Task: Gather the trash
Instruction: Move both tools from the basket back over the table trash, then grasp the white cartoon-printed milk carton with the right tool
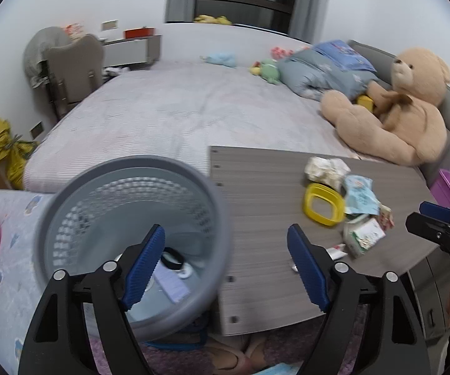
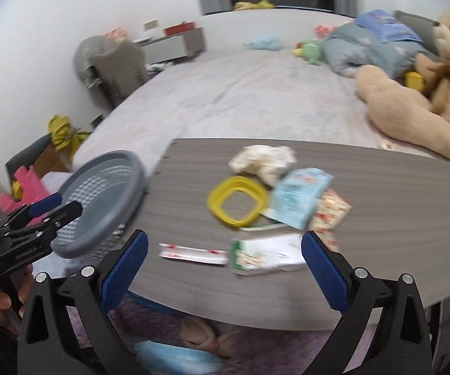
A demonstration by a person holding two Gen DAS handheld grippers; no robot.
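On the grey wood-grain surface (image 2: 381,187) lies the trash: a yellow ring lid (image 2: 236,201), crumpled tissue (image 2: 264,157), wrappers (image 2: 299,198) and a small carton (image 2: 265,254). Beside its left edge stands the grey mesh bin (image 1: 125,218). Left gripper (image 1: 226,262) and right gripper (image 2: 225,270) both hold their jaws apart, empty.

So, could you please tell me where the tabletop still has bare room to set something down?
The wooden tabletop is bare along its left part, between the grey mesh bin and the yellow lid ring, and along its far right. The middle is crowded: crumpled paper, a blue wrapper and a green carton overlap.
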